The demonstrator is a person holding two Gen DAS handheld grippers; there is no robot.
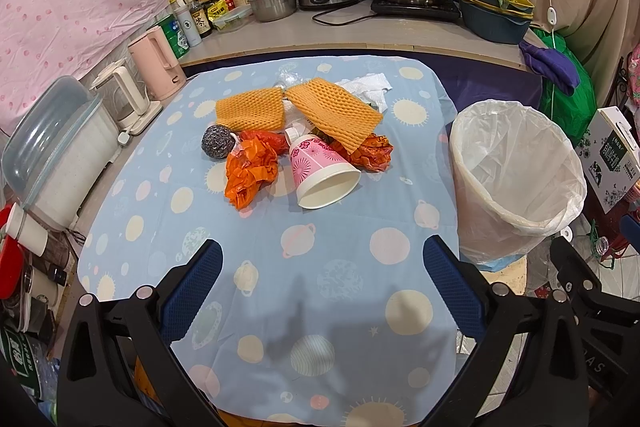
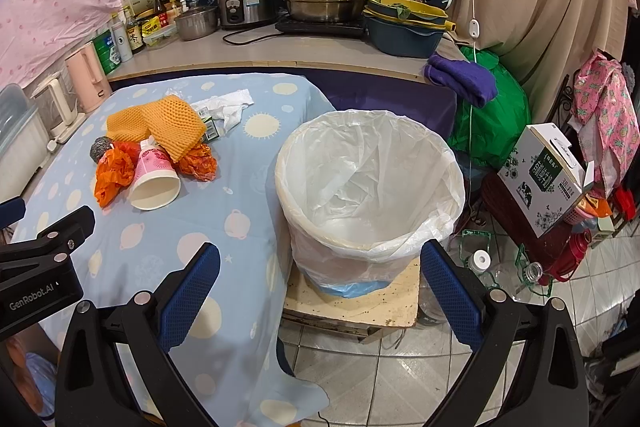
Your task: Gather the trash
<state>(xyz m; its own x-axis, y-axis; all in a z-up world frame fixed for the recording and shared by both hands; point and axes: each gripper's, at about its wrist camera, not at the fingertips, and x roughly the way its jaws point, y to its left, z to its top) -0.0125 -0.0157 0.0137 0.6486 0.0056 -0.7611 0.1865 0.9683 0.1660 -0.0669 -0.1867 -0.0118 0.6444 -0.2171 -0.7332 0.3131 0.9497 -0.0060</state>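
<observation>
Both grippers, left gripper (image 1: 322,269) and right gripper (image 2: 320,269), are held w/ jaws wide apart & empty, so the tipped paper cup (image 1: 320,169) mid-tablecloth (image 1: 280,287) is best pinched at its rim, then carried right to the lined bin (image 2: 370,187).

My left gripper (image 1: 322,263) fills the bottom of its frame: black plastic arms, silver round screws, blue dimpled pads (image 1: 191,293). My right gripper (image 2: 320,267) looks the same (at that frame's left edge, white "GenRobot.AI" lettering shows on the other one's black body).
</observation>
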